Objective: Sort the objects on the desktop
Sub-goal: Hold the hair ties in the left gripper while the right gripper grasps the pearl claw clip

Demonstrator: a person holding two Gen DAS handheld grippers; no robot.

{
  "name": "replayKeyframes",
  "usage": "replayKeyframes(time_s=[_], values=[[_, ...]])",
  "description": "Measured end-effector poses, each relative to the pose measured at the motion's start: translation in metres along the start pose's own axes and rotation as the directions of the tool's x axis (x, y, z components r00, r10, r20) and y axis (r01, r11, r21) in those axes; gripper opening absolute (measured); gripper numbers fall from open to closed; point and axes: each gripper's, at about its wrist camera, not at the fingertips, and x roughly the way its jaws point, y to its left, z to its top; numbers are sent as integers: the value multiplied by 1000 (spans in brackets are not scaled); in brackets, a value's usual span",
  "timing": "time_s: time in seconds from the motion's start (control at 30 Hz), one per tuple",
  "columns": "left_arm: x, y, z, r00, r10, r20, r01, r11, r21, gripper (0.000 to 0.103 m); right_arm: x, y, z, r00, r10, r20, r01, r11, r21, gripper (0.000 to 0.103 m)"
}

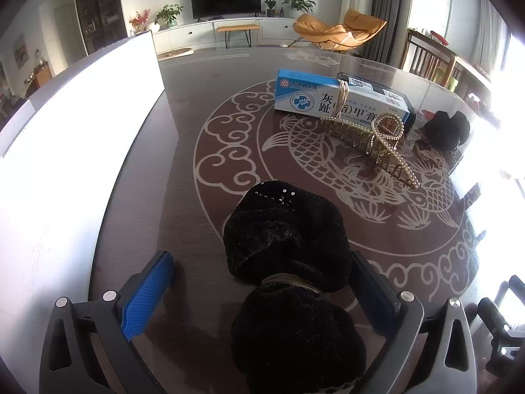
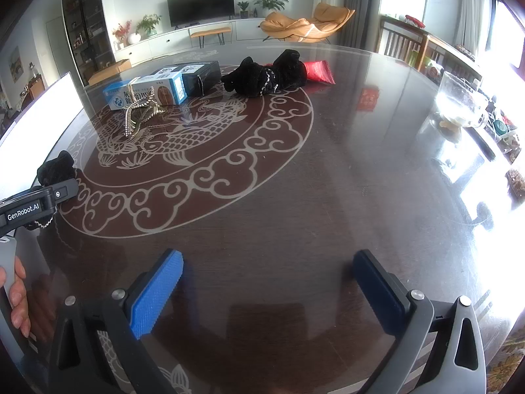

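Observation:
A black velvet bow hair clip (image 1: 285,239) with a gold band lies on the dark glass table (image 1: 183,216), between the jaws of my left gripper (image 1: 261,256). The jaws stand wide open; the left pad is well clear of the bow and the right pad sits close beside it. In the right wrist view this bow (image 2: 57,167) shows at the far left. My right gripper (image 2: 269,256) is open over bare table with nothing in it. Farther back lie a pearl claw clip (image 1: 370,141), a blue-white medicine box (image 1: 328,98) and a second black bow (image 1: 446,129).
A white panel (image 1: 82,131) rises along the table's left edge. A dark box (image 2: 203,74) stands behind the medicine box, with a red packet (image 2: 318,70) beside the far bow. A glass bowl (image 2: 459,105) sits at the right edge. A hand (image 2: 16,295) holds the left gripper's handle.

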Motion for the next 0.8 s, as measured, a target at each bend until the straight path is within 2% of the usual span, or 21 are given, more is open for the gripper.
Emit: replayKeyframes(time_s=[0.07, 0.13, 0.2, 0.23, 0.33, 0.43, 0.6, 0.67, 0.7, 0.73, 0.8], values=[[-3, 0, -2, 1000, 0, 1, 0, 1000, -2, 103, -1, 1, -1, 1000, 7, 1, -7, 1000, -9, 103], [-4, 2, -2, 1000, 12, 2, -12, 1000, -15, 103, -1, 7, 2, 998, 57, 0, -57, 998, -32, 103], [-5, 8, -3, 999, 36, 0, -36, 998, -53, 103, 2, 19, 13, 981, 195, 7, -194, 979, -62, 103], [-7, 13, -4, 999, 51, -2, -51, 996, -76, 103, 8, 28, 21, 972, 235, 0, -234, 967, -96, 103], [-9, 24, -7, 998, 70, 1, -69, 989, -132, 103, 32, 59, 50, 968, 250, -20, -248, 941, -230, 103], [-9, 20, -7, 997, 77, -3, -76, 991, -111, 103, 58, 92, 83, 958, 284, -49, -283, 892, -352, 103], [-9, 18, -8, 997, 74, -1, -74, 991, -109, 103, 91, 124, 126, 948, 310, -72, -310, 847, -432, 102], [-9, 17, -8, 997, 76, -1, -75, 991, -109, 103, 95, 133, 135, 942, 329, -67, -323, 835, -445, 94], [-9, 17, -7, 997, 76, -1, -75, 991, -110, 103, 95, 136, 138, 940, 336, -60, -325, 832, -450, 77], [-8, 17, -7, 997, 75, -1, -75, 991, -109, 103, 95, 137, 142, 937, 343, -60, -333, 830, -448, 54], [-7, 17, -7, 997, 75, -1, -75, 991, -110, 103, 93, 134, 143, 923, 379, -65, -370, 832, -413, 48]])
